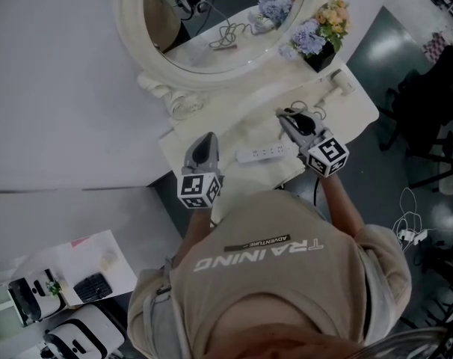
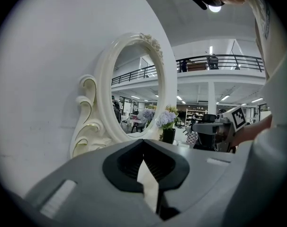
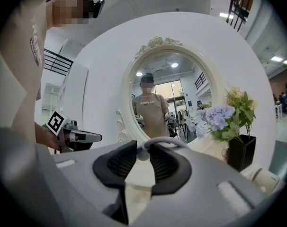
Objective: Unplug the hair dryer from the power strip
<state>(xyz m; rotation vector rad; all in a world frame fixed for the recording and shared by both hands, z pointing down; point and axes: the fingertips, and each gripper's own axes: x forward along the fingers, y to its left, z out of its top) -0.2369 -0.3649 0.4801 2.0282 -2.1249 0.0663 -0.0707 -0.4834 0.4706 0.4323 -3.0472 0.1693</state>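
A white power strip (image 1: 260,154) lies across the small white table (image 1: 211,144). The white hair dryer (image 1: 339,81) rests at the table's far right corner. In the right gripper view my right gripper (image 3: 143,150) is shut on a small white plug (image 3: 142,152). Its white cord (image 3: 169,141) arcs off to the right. From the head view the right gripper (image 1: 284,114) sits just beyond the strip's right end; I cannot tell whether the plug touches the strip. My left gripper (image 1: 205,137) hovers over the table's left part, left of the strip. Its tips (image 2: 143,142) meet with nothing between them.
A large oval mirror (image 1: 211,28) in an ornate white frame stands behind the table. A black vase of blue and yellow flowers (image 1: 320,40) sits at the back right. Loose white cord (image 1: 316,111) lies near the dryer. The table edge drops to a dark floor on the right.
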